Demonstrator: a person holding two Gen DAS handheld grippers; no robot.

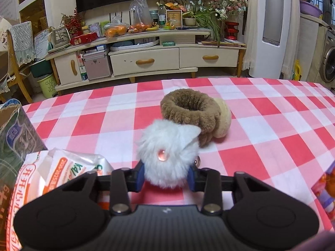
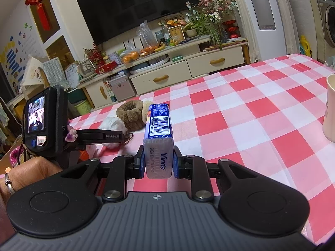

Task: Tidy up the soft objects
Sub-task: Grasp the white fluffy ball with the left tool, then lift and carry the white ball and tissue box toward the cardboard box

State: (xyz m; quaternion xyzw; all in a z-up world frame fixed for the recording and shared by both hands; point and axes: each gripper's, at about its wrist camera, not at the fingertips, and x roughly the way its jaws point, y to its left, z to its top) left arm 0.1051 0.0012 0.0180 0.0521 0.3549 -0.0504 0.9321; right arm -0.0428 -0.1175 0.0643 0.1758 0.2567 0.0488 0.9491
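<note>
My left gripper (image 1: 166, 174) is shut on a white fluffy pom-pom (image 1: 167, 152) with a pink bead, its blue pads pressing into the fur from both sides, low over the red-checked tablecloth (image 1: 272, 125). Just beyond the pom-pom lie a brown plush scrunchie (image 1: 188, 113) and a cream one (image 1: 224, 121), touching each other. My right gripper (image 2: 158, 165) is shut on a blue Vinda tissue pack (image 2: 159, 129), which it holds lengthwise above the cloth. The right wrist view also shows the left gripper's finger (image 2: 111, 136) at the pom-pom (image 2: 111, 124), beside the brown scrunchie (image 2: 130, 115).
Snack bags (image 1: 69, 167) and a cardboard box (image 1: 14, 136) crowd the table's near left. A colourful packet (image 1: 326, 188) lies at the right edge, and a white cup (image 2: 330, 108) stands far right. A person's hand (image 2: 31, 173) holds the left gripper. A TV cabinet (image 1: 146, 58) stands beyond the table.
</note>
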